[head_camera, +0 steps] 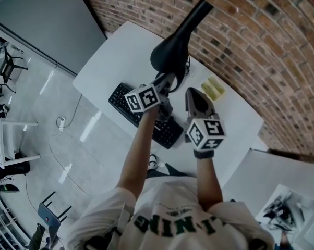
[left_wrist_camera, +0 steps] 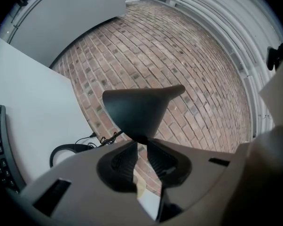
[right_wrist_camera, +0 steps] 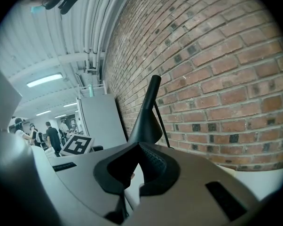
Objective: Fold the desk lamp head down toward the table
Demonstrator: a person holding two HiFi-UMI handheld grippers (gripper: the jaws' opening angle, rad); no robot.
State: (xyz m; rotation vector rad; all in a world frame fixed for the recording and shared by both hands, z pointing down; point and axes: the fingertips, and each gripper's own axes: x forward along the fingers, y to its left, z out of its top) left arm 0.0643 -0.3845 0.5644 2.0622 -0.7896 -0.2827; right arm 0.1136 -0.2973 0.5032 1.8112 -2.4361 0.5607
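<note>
While the left gripper (head_camera: 166,81) pinches the lower rim of the one black desk lamp head (head_camera: 173,48) above the white table (head_camera: 107,61), the right gripper (head_camera: 196,99) hovers beside it, jaws together and empty. One keyboard (head_camera: 170,133) lies under both arms, and one yellow pad (head_camera: 213,88) lies near the brick wall (head_camera: 251,35)

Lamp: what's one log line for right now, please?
lamp head: raised, not folded yet | left gripper: shut on lamp head rim | right gripper: shut, empty, off the lamp
</note>
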